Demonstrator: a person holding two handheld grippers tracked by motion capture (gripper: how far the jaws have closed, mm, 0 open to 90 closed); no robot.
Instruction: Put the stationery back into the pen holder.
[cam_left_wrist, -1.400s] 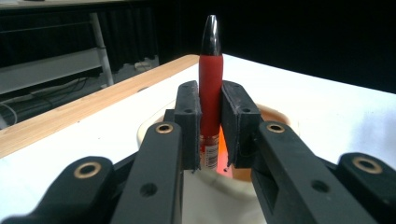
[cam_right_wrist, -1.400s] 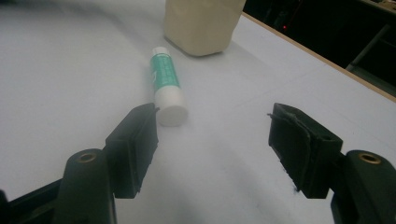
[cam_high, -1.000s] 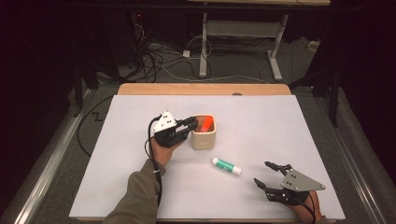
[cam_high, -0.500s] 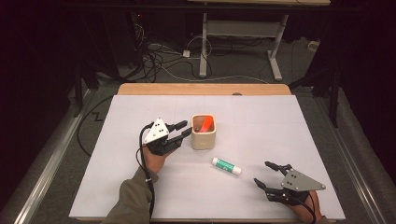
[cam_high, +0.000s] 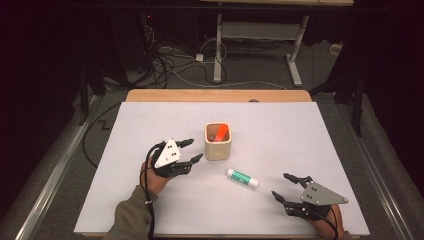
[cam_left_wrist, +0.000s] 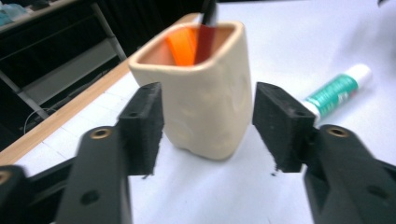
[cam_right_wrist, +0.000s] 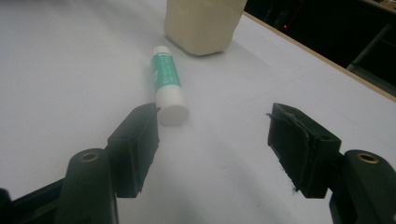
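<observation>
No text, brand or number can be read anywhere; the green label on the white glue stick (cam_right_wrist: 166, 79) lying on the table (cam_high: 280, 125) carries some print, but it is too small and blurred to make out in either gripper view or from above, and the beige cup (cam_left_wrist: 201, 88) bears no marking

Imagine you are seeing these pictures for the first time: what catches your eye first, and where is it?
The beige cup near the middle of the white table stands out, with something bright orange inside it. The left gripper sits open just to its left. A green-and-white tube lies flat in front of the cup, between it and the open right gripper.
</observation>
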